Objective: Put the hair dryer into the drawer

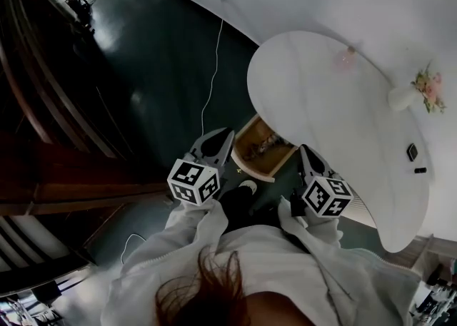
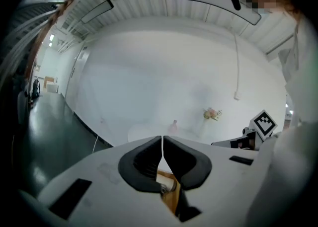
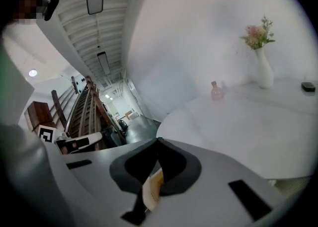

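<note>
White counter [image 1: 321,103]: a rounded top against a pale wall, carrying a vase of pink flowers [image 1: 403,96], a small pink bottle [image 1: 348,58] and two small dark items [image 1: 412,151] towards one end.
Drawer [image 1: 253,170]: pale wood, pulled out from under the counter's edge; in the head view it sits between the two grippers.
Hair dryer: not made out as such — something mottled brown lies in the drawer, too small to name.
Left gripper [image 2: 162,140]: jaws together with nothing between them; the drawer's wood shows just below the tips.
Right gripper [image 3: 158,140]: jaws together too, empty — the drawer's edge shows beneath them.
Floor [image 1: 157,53]: dark, with a thin white cable [image 1: 212,75] trailing across it.
</note>
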The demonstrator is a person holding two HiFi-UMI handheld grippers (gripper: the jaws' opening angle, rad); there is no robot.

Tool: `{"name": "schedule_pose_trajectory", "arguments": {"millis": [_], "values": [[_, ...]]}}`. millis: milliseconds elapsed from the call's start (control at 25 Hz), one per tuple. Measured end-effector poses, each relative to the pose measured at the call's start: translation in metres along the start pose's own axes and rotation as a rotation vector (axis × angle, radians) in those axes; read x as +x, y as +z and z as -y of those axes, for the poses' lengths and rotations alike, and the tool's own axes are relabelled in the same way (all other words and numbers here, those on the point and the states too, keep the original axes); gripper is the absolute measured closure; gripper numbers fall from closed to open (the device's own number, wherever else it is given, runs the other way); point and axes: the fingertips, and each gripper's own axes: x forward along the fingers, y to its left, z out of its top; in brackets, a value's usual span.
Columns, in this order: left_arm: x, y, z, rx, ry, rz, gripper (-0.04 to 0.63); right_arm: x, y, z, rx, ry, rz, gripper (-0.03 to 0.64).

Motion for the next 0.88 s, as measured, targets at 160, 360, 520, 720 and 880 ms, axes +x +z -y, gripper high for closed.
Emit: {"name": "schedule_pose_trajectory", "arguments": {"millis": [160,360,520,720,880], "values": [[-0.002,0.008,0.009,0.094,-0.008,0.029,0.575,-0.008,0.009,0.011,-0.027,-0.055,0.043,0.568],[0.002,0.003,0.012,0.165,0.004,-0.008,0.578,-0.017,0.016,0.023,-0.056,-0.103,0.074,0.568],[0.005,-0.004,0.011,0.150,0.010,-0.034,0.578,-0.017,0.017,0.022,-0.081,-0.114,0.080,0.568],[0.005,-0.010,0.007,0.132,0.021,-0.050,0.578,-0.015,0.015,0.021,-0.087,-0.119,0.078,0.568],[0.007,-0.012,0.003,0.118,0.027,-0.066,0.578,-0.012,0.014,0.021,-0.101,-0.123,0.068,0.568]]}}
